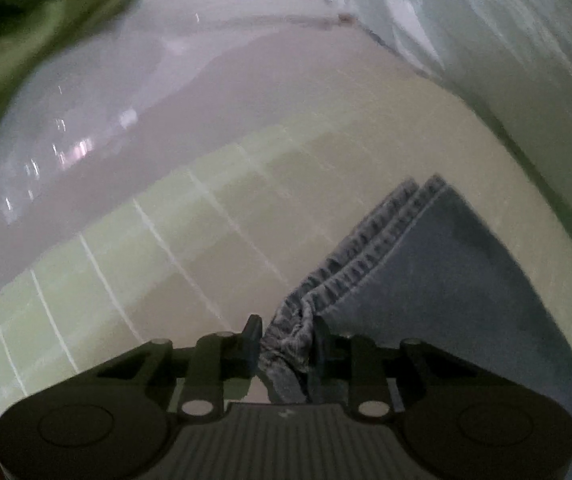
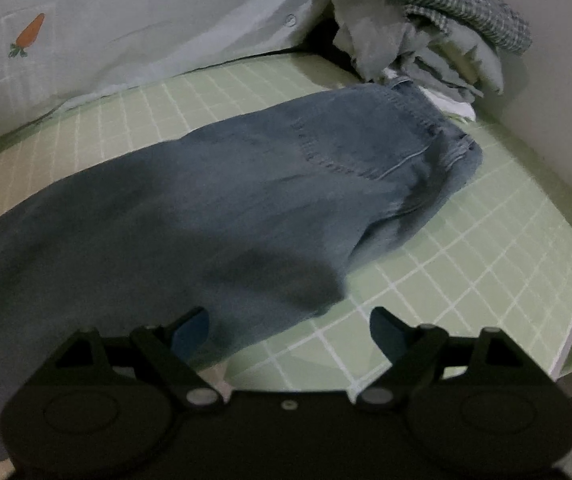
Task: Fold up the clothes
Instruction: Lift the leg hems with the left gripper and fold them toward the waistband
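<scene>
A pair of blue jeans (image 2: 213, 208) lies flat across the green gridded mat (image 2: 466, 264), waistband toward the far right. My right gripper (image 2: 290, 330) hovers open over the near edge of the denim, its left finger over the cloth and its right finger over bare mat. In the left wrist view, my left gripper (image 1: 286, 334) is shut on a bunched hem of the jeans (image 1: 446, 264), whose stitched cuff fans out ahead to the right above the mat (image 1: 133, 280).
A pale sheet with a carrot print (image 2: 27, 36) hangs behind the mat. A heap of crumpled clothes with a checked garment (image 2: 446, 8) sits at the far right corner. A white wall (image 2: 558, 120) borders the right side. Green fabric (image 1: 25, 40) shows at upper left.
</scene>
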A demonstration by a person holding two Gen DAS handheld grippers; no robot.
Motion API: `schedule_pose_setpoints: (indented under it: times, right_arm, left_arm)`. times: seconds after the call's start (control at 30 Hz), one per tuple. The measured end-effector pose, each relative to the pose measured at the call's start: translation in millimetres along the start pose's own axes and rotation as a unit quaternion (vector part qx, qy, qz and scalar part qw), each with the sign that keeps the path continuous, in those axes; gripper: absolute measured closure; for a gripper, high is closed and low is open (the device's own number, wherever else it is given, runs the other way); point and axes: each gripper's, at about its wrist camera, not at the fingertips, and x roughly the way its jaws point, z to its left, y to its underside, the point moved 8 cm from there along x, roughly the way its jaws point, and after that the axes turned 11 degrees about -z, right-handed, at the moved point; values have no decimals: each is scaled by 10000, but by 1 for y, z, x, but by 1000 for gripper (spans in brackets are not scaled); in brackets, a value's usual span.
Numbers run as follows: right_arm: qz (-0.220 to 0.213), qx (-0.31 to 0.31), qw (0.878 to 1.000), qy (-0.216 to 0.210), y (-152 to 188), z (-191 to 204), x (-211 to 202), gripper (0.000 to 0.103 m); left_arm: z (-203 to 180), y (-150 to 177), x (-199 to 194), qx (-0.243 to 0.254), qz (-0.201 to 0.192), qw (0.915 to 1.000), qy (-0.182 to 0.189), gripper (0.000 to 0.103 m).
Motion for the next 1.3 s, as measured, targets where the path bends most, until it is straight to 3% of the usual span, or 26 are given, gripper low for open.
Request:
schedule_pose_setpoints:
  times: [0.1,0.2,0.33,0.5,0.7,0.77,0.83,0.87,0.97,1.07,1.1,1.2,1.3]
  right_arm:
    - [-32,66,9999,73,-3,-14,-2,15]
    - [-19,151,9998,145,-3,-30,-2,15]
    - [59,274,9995,154,-2,-49,5,15]
    - [0,238,9997,86,-12,-67,13,15]
    - [-50,132,9999,64,-24,-101,30,15]
    - [-56,101,9999,64,-28,-113,36,15]
    - [-37,125,9999,83,-31,-125,45,15]
    - [-26,146,9999,90,-33,-130,50,15]
    - [-37,250,9997,52,-42,-142,65,15]
    - [-54,398,9992,-2,-52,-151,79,14]
    - [-58,466,9989,-2,-55,-154,84,14]
    - [-76,656,9978,16,-65,-159,99,14]
    - [-119,827,9965,20,-74,-162,111,13]
  left_arm:
    - [-15,-19,-15,464,-450,9979,27,76]
    - [-52,-24,-38,1029,-868,9903,346,76]
    - [-118,5,-66,1493,-950,9792,988,77]
    - [-198,43,-102,2072,-1027,9566,1773,78]
    - [-261,167,-123,3050,-201,9222,2367,77]
    - [-263,207,-116,3135,264,9171,2447,77]
    - [-263,229,-110,3295,364,9142,2329,75]
    - [-264,229,-111,3352,256,9138,2279,74]
    - [-263,222,-108,3069,386,9255,2186,68]
    - [-268,210,-114,2658,379,9364,2258,48]
    - [-270,204,-118,2559,297,9381,2315,40]
    - [-273,178,-128,2314,-19,9409,2473,36]
    - [-267,154,-128,1947,-374,9533,2276,30]
